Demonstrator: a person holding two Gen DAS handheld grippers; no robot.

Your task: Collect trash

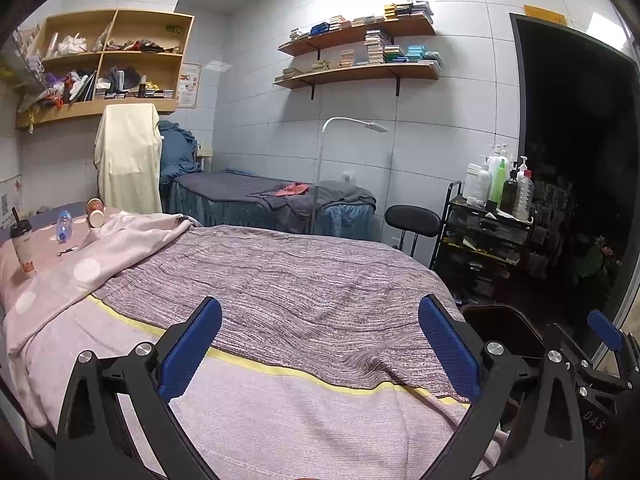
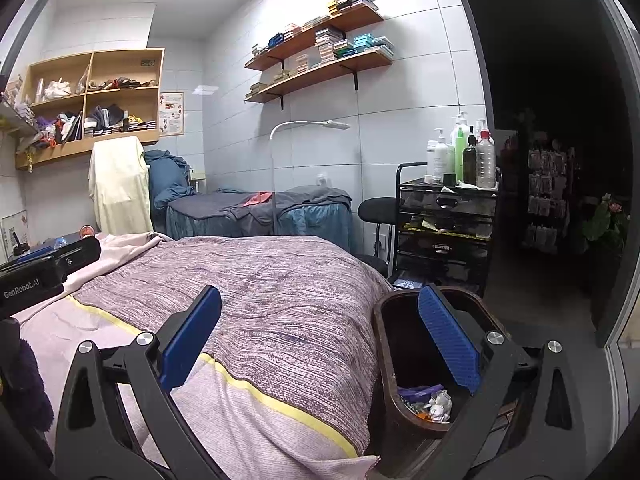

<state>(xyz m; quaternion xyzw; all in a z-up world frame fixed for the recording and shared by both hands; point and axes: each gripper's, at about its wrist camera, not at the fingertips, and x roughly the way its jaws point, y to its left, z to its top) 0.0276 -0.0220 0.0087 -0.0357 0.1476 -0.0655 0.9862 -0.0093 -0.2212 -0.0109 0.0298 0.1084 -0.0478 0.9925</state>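
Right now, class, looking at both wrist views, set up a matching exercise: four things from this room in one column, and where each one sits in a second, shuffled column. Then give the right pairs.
Things
1. plastic bottle
2. trash bin
3. pump bottles
4. cream cloth

Places
A. on top of the black cart
B. draped over something upright near the wooden wall shelf
C. lying on its side at the far end of the bed
D. on the floor beside the bed, with crumpled waste inside

Pairs: 1-C, 2-D, 3-A, 4-B
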